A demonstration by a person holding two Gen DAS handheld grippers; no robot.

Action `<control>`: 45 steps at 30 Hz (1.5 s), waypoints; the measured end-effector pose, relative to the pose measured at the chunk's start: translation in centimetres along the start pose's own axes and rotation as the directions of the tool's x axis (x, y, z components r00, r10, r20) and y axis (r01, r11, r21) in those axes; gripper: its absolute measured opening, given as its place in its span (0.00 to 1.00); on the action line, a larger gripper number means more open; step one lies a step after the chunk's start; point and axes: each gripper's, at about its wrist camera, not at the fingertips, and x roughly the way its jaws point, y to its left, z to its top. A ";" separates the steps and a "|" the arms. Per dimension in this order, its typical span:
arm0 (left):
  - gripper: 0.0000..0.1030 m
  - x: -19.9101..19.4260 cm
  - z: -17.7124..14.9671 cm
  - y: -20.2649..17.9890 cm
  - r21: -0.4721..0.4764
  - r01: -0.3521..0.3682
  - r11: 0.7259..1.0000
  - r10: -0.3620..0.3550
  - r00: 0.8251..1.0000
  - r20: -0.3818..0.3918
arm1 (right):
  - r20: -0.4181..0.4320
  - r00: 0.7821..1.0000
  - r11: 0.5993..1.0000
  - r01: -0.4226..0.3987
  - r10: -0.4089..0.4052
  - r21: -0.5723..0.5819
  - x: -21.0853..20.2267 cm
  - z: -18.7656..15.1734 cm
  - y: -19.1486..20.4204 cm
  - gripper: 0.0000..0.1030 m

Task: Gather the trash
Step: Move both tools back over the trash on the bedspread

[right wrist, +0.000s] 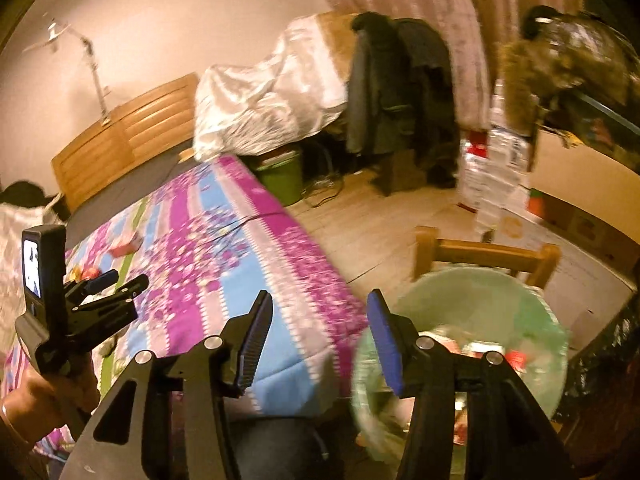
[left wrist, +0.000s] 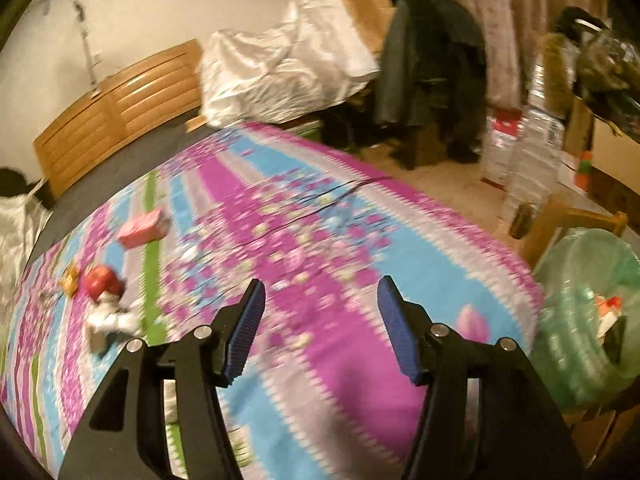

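Observation:
On the flowered bedspread (left wrist: 344, 216) lie a pink carton (left wrist: 144, 228), a red round thing (left wrist: 102, 280), a small orange wrapper (left wrist: 70, 280) and crumpled white paper (left wrist: 112, 320), all to the left of my left gripper (left wrist: 320, 284). That gripper is open and empty above the cover. It also shows at the left of the right wrist view, left gripper (right wrist: 126, 279), held by a hand. My right gripper (right wrist: 320, 296) is open and empty at the bed's edge, beside a green trash bag (right wrist: 480, 304) with scraps inside. The same trash bag (left wrist: 588, 320) sits off the bed's right corner.
A wooden chair (right wrist: 484, 252) stands behind the bag. Dark jackets (right wrist: 400, 92) hang on another chair by the curtain. A white sheet-covered heap (left wrist: 288, 64), a wooden headboard (left wrist: 120, 116), a green bucket (right wrist: 280, 180) and stacked water bottles (left wrist: 532, 136) ring the floor.

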 end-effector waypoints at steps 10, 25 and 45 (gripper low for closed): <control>0.56 -1.8 -6.0 11.1 -0.209 -0.129 0.969 0.117 0.991 -0.068 | -0.090 0.991 0.984 -0.112 0.100 -0.138 4.0 -0.5 9.1 0.54; 0.56 -4.9 -18.4 25.2 -0.430 -0.378 0.820 0.264 0.916 -0.300 | -0.275 0.931 0.917 -0.312 0.241 -0.250 9.8 -3.8 20.0 0.59; 0.56 2.4 -13.9 30.6 -0.292 -0.190 0.937 0.135 0.971 -0.198 | -0.398 0.856 0.801 -0.476 0.329 -0.363 14.3 -4.9 33.4 0.60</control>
